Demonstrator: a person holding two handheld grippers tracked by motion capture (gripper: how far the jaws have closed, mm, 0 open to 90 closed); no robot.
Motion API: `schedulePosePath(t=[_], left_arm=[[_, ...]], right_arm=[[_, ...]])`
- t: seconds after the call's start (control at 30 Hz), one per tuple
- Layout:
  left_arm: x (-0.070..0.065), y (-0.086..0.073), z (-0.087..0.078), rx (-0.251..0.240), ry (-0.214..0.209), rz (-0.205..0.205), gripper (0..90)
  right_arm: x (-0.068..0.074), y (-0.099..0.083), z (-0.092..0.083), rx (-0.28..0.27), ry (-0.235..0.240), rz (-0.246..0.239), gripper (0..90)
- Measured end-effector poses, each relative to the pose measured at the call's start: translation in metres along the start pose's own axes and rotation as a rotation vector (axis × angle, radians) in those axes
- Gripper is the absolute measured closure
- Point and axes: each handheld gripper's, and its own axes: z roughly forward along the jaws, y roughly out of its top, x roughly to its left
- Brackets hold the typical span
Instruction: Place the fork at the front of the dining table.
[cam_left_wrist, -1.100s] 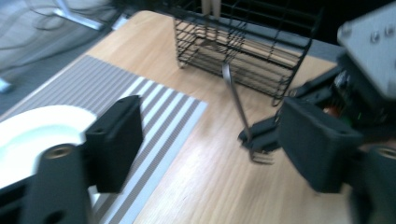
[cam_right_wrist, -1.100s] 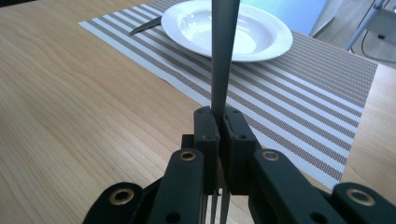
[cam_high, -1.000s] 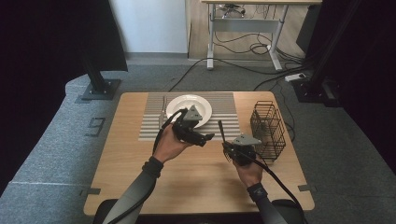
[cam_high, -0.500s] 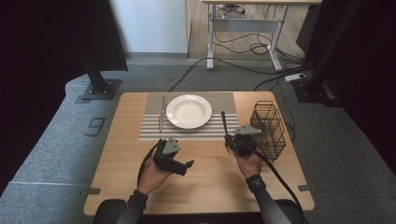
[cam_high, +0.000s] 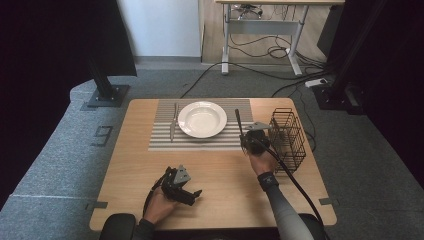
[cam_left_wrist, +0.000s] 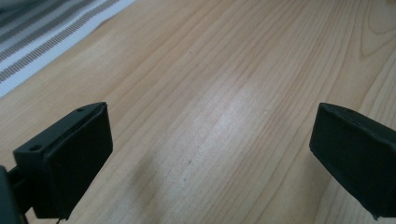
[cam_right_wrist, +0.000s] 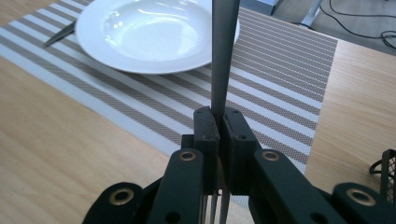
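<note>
Table setting on a wooden table (cam_high: 215, 175): striped placemat (cam_high: 200, 142), white plate (cam_high: 202, 119), knife (cam_high: 172, 122) at its left. Right gripper (cam_right_wrist: 218, 128) clamped on a fork (cam_right_wrist: 223, 56), handle forward, tines (cam_right_wrist: 217, 210) behind. Left gripper (cam_left_wrist: 210, 154) spread wide, nothing held. Risk: thin handle pivoting, clipping the plate rim.

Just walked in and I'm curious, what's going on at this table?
A person is setting a place at a wooden table with a handheld tool in each hand. The right tool is shut on a fork, tines down by the hand and handle pointing up, held over the right edge of the striped placemat beside the white plate. A knife lies on the mat left of the plate. The left tool is open with nothing between its jaws, low over bare wood. A wire basket stands at the right.
</note>
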Motion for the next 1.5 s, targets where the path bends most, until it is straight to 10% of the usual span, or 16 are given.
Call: schedulePosePath(t=[0.5,1.5], left_arm=[[-0.006,-0.001,0.009,0.058,-0.019,0.058,0.0],[-0.008,0.000,0.010,0.063,-0.072,0.050,3.4]], right_arm=[[-0.027,0.015,0.043,0.059,-0.014,0.049,85.1],[-0.055,0.009,0.095,0.125,-0.055,0.100,85.1]])
